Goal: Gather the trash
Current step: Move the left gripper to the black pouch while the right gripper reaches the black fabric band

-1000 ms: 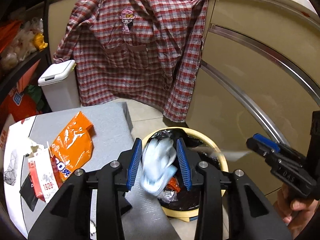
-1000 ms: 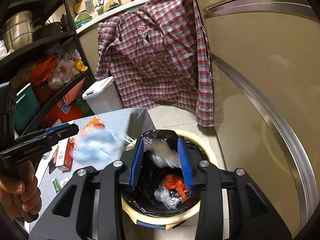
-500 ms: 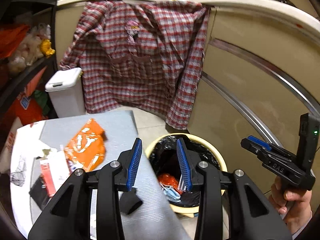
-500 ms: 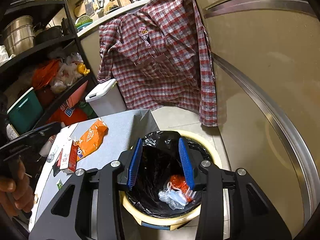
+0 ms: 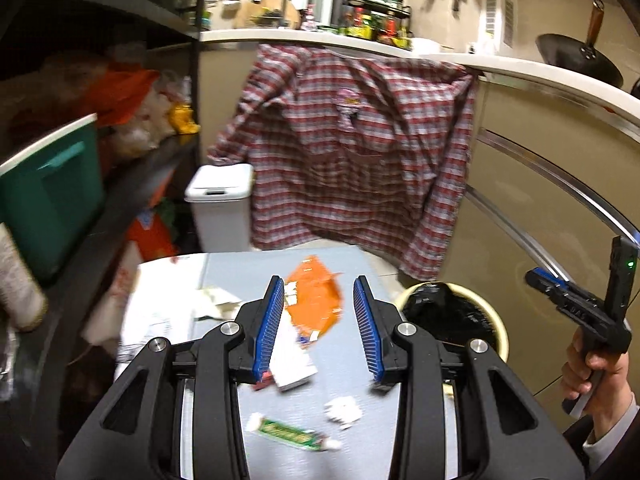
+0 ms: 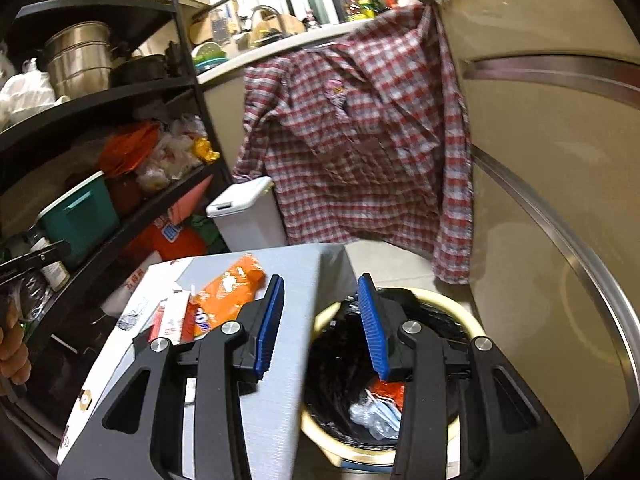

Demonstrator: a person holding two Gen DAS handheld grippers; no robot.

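Grey table (image 5: 344, 364): lower centre, littered | plaid shirt (image 5: 360, 152): upper centre, over counter | bin (image 6: 472, 320): lower right | left gripper (image 5: 319, 320), right gripper (image 6: 320, 324): released, empty.

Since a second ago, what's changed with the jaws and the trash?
The left gripper dropped its pale blue-white wad into the black-lined yellow bin, then swung away over the grey table; its jaws stand empty. The orange snack bag stayed put. The right gripper remains empty over the bin.
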